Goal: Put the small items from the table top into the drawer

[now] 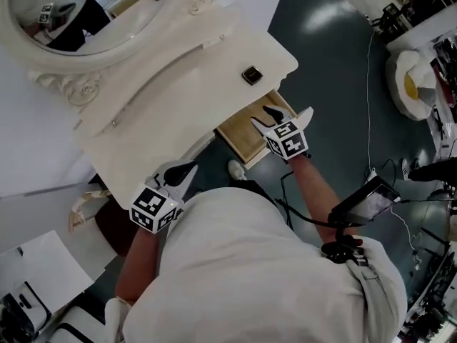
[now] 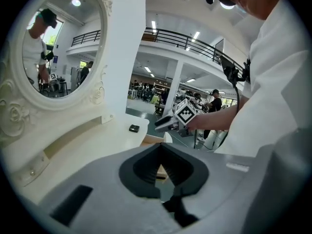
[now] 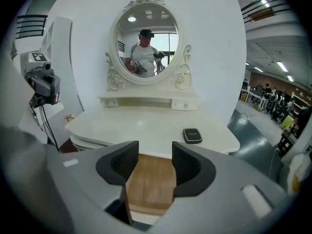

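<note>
A small black square item [image 1: 251,75] [image 3: 192,135] [image 2: 134,128] lies near the right corner of the white dressing table [image 1: 178,98]. Below that corner the wooden drawer [image 1: 246,138] [image 3: 151,179] stands pulled out, and I see nothing lying on its bare bottom. My right gripper [image 1: 284,116] [image 3: 155,147] hovers over the drawer's front, open, with only the drawer boards showing between its pads. My left gripper [image 1: 182,174] [image 2: 160,147] hangs off the table's front edge to the left, its pads meeting at the tips with nothing held.
An oval mirror [image 1: 78,13] in an ornate frame rises at the table's back. On the dark floor lie a white sheet [image 1: 43,270], cables [image 1: 371,120] and a small white thing [image 1: 235,168]. A white bag [image 1: 410,84] sits at the far right.
</note>
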Motion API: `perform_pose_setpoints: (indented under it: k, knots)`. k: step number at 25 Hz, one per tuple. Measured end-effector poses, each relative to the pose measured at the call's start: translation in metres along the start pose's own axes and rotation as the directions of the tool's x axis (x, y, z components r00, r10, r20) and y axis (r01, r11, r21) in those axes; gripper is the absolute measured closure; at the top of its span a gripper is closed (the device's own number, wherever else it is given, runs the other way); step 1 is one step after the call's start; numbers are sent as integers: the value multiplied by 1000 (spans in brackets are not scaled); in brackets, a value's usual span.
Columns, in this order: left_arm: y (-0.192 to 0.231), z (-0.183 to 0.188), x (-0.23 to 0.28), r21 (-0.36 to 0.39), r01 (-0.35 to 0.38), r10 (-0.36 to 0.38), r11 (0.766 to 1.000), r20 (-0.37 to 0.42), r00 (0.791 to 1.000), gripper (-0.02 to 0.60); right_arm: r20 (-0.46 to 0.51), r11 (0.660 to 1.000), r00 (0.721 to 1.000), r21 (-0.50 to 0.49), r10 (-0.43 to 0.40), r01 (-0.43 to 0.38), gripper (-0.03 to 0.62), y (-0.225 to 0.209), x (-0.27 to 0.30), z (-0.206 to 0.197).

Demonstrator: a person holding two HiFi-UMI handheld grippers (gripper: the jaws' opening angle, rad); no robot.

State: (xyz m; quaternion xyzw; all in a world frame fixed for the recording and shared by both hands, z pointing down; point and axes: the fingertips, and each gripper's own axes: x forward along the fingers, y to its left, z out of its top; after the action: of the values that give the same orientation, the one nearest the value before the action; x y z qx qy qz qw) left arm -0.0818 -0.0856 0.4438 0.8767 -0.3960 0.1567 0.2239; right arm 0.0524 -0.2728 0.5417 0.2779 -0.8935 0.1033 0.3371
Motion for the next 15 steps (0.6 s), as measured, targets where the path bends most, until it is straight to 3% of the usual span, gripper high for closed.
perform_pose_setpoints:
  k: [7,15]
  knots:
    - [7,31,40,-60,-118,118,991,-8,993,580,-28,1000,1000,-1,-7,7,296,-94,60,1]
    - [19,36,56,-141,-251,247,958,-43,968,580,-81,1000,996,-14,21,-22,235,-144,132,2]
